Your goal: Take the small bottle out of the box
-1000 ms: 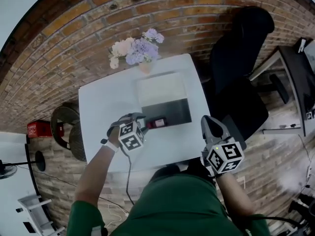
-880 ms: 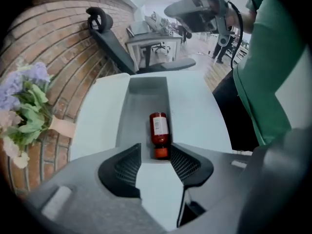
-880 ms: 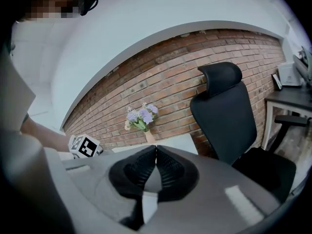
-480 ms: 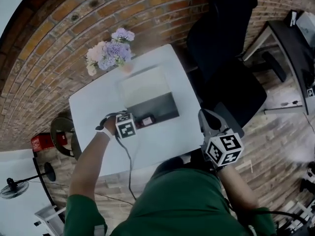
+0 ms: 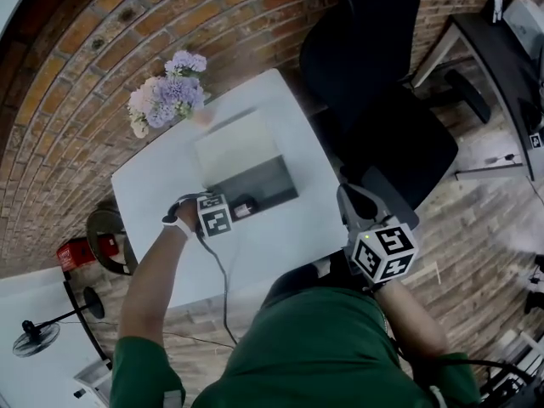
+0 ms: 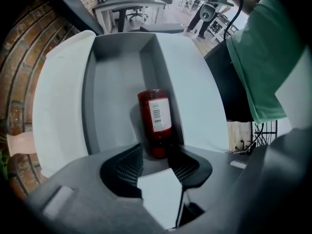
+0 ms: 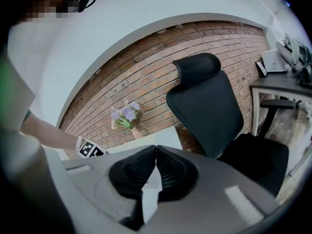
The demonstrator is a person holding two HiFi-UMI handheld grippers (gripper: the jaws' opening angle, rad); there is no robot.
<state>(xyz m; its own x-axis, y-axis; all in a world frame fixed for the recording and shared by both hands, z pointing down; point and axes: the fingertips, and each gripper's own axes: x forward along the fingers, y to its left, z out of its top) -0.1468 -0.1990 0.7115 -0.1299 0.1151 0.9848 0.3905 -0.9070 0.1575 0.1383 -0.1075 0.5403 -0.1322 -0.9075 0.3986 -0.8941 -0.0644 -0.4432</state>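
A small dark-red bottle (image 6: 155,116) with a white barcode label lies on its side in the grey inside of an open white box (image 6: 66,106). In the head view the bottle (image 5: 244,206) is at the box's (image 5: 263,185) near left corner. My left gripper (image 6: 158,152) has its pads against both sides of the bottle's near end. From above, the left gripper (image 5: 229,212) reaches in from the left. My right gripper (image 5: 347,195) hangs off the table's right edge, and its view shows the right gripper (image 7: 156,152) shut with nothing in it.
The box stands on a small white table (image 5: 153,185) against a brick wall. A vase of pale purple flowers (image 5: 161,100) is at the table's far left corner. A black office chair (image 5: 382,100) is to the right, with desks beyond.
The left gripper has pushed in a little closer to the bottle at the box's corner. The head view has swung, so the table sits further left. The right gripper has hardly moved.
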